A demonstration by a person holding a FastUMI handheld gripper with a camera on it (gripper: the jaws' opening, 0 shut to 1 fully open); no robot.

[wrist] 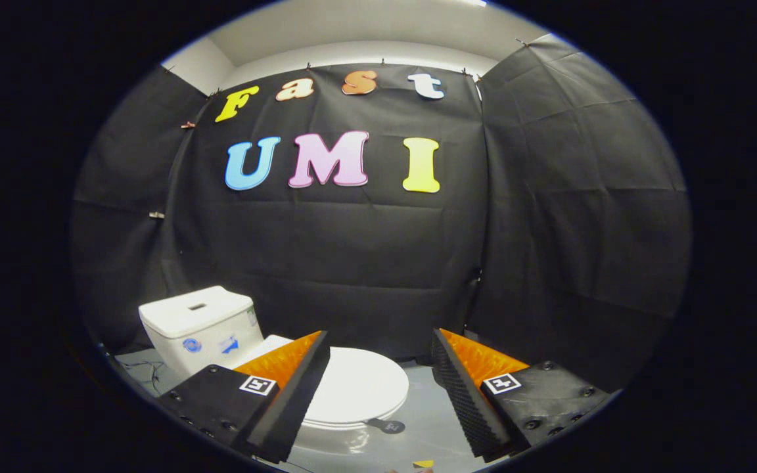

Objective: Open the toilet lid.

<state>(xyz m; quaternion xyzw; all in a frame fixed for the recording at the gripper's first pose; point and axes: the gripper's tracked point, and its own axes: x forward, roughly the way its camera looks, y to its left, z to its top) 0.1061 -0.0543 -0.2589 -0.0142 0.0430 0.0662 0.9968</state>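
The gripper [378, 387] hangs with its two fingers spread wide apart, grasping nothing. Between and just beyond them lies the white oval toilet lid [359, 387], closed flat on the bowl. A small dark round tag [388, 426] sticks out at the lid's front edge. Behind the lid stands the white boxy ceramic cistern [200, 322], against the black cloth wall [352, 263]

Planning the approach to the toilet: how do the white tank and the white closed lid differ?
The white boxy tank stands upright behind, beyond the left finger; the white rounded lid lies flat and closed, partly between the open gripper fingers. The tank carries stickers; the lid has a dark tab at its front. Both are glossy white.
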